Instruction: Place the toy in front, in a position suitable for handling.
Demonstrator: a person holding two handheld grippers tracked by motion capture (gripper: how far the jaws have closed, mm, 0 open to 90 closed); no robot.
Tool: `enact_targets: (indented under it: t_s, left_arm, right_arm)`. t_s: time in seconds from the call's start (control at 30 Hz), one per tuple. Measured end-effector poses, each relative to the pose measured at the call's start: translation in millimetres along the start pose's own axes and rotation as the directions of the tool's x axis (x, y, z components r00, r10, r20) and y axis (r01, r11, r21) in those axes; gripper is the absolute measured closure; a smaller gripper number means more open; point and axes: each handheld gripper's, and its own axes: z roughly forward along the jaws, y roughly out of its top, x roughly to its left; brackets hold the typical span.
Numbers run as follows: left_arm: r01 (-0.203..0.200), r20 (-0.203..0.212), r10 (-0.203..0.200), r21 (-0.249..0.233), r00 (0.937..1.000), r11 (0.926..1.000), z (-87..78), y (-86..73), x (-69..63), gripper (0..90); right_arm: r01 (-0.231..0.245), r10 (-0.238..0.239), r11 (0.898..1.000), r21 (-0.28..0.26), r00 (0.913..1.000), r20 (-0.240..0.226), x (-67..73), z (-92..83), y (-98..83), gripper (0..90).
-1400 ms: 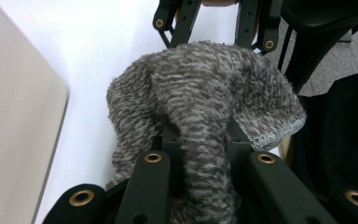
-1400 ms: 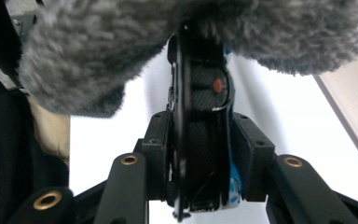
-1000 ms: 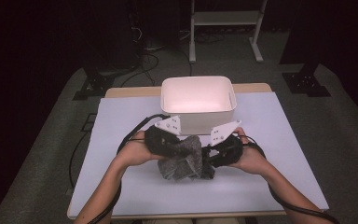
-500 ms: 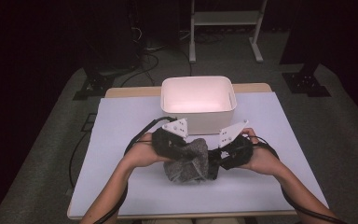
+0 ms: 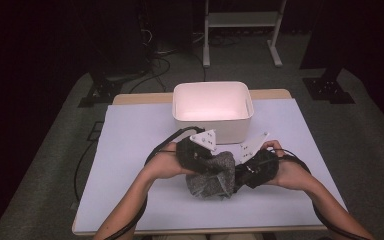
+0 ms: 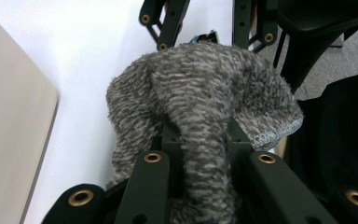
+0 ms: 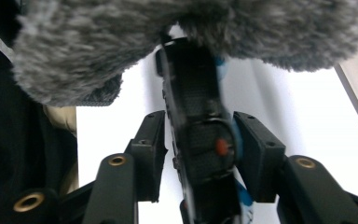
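1. From the high view I saw both hands close together at the near middle of the table, in front of the white bin.
2. The grey fuzzy sock hung between the two grippers, just above the white table cover and near the bin, not inside it.
3. My left gripper had its jaws narrow and closed on a fold of the sock. In the left gripper view the fabric ran down between the two black jaws, and the rest of it bulged above them.
4. My right gripper had its jaws half wide, and they had just been opening. In the right gripper view a dark, flat object with a red dot stood between them; I could not tell if the pads pressed on it.
5. The sock lay across the top of that view, over the end of the dark object.
6. The bin looked empty of clothing in the high view.
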Motion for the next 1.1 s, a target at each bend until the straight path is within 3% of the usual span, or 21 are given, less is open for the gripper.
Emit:
enact_targets:
  t_s: [0.1, 0.23, 0.4, 0.47, 0.5, 0.63, 0.67, 0.8, 0.97, 1.0, 1.1]
  left_arm:
    - [0.005, -0.009, -0.005, -0.004, 0.9999, 1.0000, -1.0, -2.5, 0.6, 75.8]
    - [0.016, -0.006, -0.017, -0.015, 0.9998, 0.9998, -3.6, -5.9, 0.6, 75.9]
    - [0.018, -0.001, -0.018, -0.009, 0.9998, 0.9998, -1.2, -7.4, 0.3, 75.9]
    - [0.018, 0.003, -0.018, -0.007, 0.9998, 0.9998, -0.3, -7.3, 0.4, 75.9]
    - [0.015, 0.002, -0.015, -0.005, 0.9999, 0.9999, 0.0, -7.1, 0.5, 75.9]
    - [0.013, 0.003, -0.013, -0.001, 0.9999, 0.9999, 1.0, -7.2, 0.6, 75.9]
    - [0.014, 0.003, -0.014, -0.002, 0.9999, 0.9999, 1.4, -7.2, 0.6, 75.9]
    - [0.014, 0.003, -0.014, -0.002, 0.9999, 0.9999, 1.1, -7.0, 0.1, 75.9]
    - [0.013, 0.004, -0.013, 0.003, 0.9999, 0.9999, 1.2, -6.6, -1.2, 75.9]
    - [0.013, 0.003, -0.013, 0.001, 0.9999, 0.9999, 0.6, -6.6, -1.6, 75.9]
    - [0.018, 0.002, -0.018, 0.009, 0.9998, 0.9998, 0.3, -8.0, -0.8, 75.8]
  right_arm:
    - [-0.001, 0.001, 1.000, -0.010, 0.9993, 0.038, -0.9, 3.0, -4.8, 60.5]
    - [0.028, -0.027, 0.999, -0.025, 0.9984, 0.050, 3.4, 3.3, -6.4, 60.8]
    - [0.022, -0.022, 1.000, -0.010, 0.9988, 0.043, 2.3, 2.8, -4.3, 60.5]
    - [0.026, -0.025, 1.000, -0.012, 0.9983, 0.052, 2.3, 3.1, -2.2, 56.2]
    - [0.021, -0.019, 1.000, -0.019, 0.9970, 0.075, 1.8, 4.0, -0.9, 47.7]
    - [0.024, -0.023, 1.000, -0.014, 0.9978, 0.062, 2.2, 5.6, 0.7, 46.9]
    - [0.022, -0.022, 1.000, 0.000, 0.9986, 0.049, 2.5, 8.6, 0.8, 54.0]
    - [0.028, -0.030, 0.999, 0.037, 0.9979, 0.057, 4.5, 13.7, -1.2, 58.7]
    - [0.030, -0.029, 1.000, -0.005, 0.9977, 0.060, 4.6, 13.2, -7.5, 59.4]
    - [0.007, -0.005, 1.000, -0.027, 0.9989, 0.046, 1.5, 12.4, -10.9, 59.4]
    - [-0.007, 0.008, 1.000, -0.028, 0.9994, 0.035, -0.6, 8.8, -17.8, 59.2]
